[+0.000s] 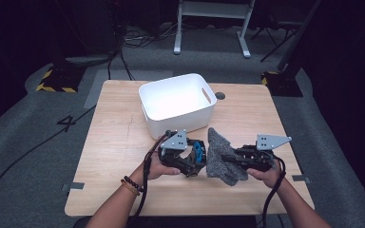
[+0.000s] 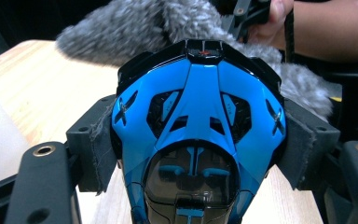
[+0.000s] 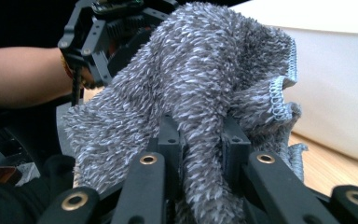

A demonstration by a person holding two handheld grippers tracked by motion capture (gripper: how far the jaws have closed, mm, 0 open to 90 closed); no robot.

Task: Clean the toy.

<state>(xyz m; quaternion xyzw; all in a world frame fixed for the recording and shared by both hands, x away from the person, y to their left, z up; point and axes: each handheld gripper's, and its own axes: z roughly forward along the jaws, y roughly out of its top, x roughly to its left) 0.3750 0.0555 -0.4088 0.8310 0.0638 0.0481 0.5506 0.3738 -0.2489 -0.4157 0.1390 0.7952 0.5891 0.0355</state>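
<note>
A blue and black computer mouse [image 2: 198, 135] is clamped between the padded jaws of my left gripper [image 2: 198, 154]; from above the mouse [image 1: 197, 152] shows as a blue spot in that gripper [image 1: 195, 159]. My right gripper [image 3: 200, 154] is shut on a fold of a grey fluffy cloth [image 3: 196, 88]. In the high view the cloth [image 1: 221, 156] hangs between the two grippers, with the right gripper [image 1: 228, 158] biting into it from the right. The cloth [image 2: 135, 28] lies just behind the mouse.
A white plastic bin [image 1: 177, 102] with a slot handle stands at the middle back of the wooden table [image 1: 114, 137]; its wall [image 3: 335, 79] is close to the cloth. A person's hands [image 1: 159, 166] hold both grippers near the front edge.
</note>
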